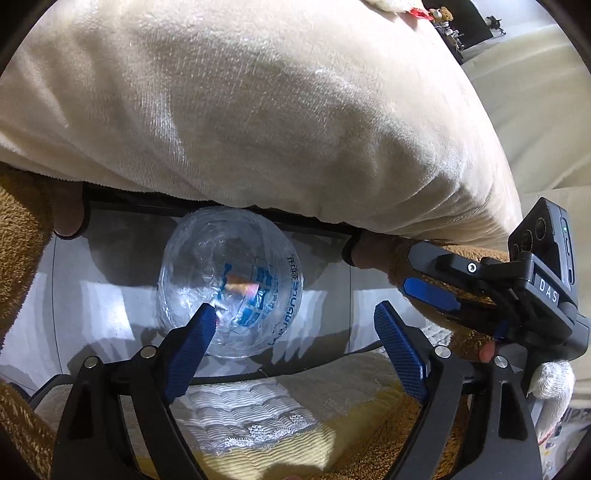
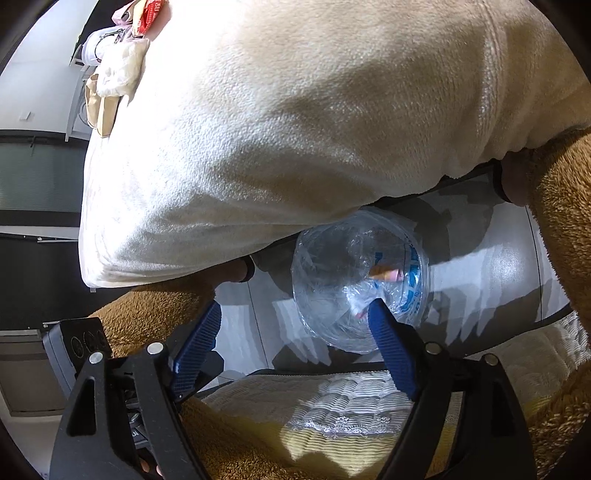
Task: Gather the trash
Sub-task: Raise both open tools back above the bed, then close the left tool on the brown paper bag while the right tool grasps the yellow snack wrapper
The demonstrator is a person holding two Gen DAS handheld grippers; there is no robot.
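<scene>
A clear plastic bag [image 1: 231, 280] with blue print stands mouth-up on the grey floor, just under the edge of a cream plush blanket [image 1: 258, 110]. An orange-pink scrap [image 1: 240, 286] lies inside it. My left gripper [image 1: 295, 308] hangs open above the floor, its left fingertip over the bag's near rim and nothing pinched. In the right wrist view the same bag [image 2: 358, 280] and scrap [image 2: 384, 275] appear. There my right gripper [image 2: 295, 306] is open too, its right fingertip over the bag's mouth.
Crumpled paper [image 2: 114, 74] and a red wrapper [image 2: 151, 11] lie on the blanket's far side. A quilted mattress edge [image 1: 240, 413] runs below both grippers. Brown fleece sleeves [image 2: 565, 221] flank the bag. A small teddy bear [image 1: 445, 14] sits far back.
</scene>
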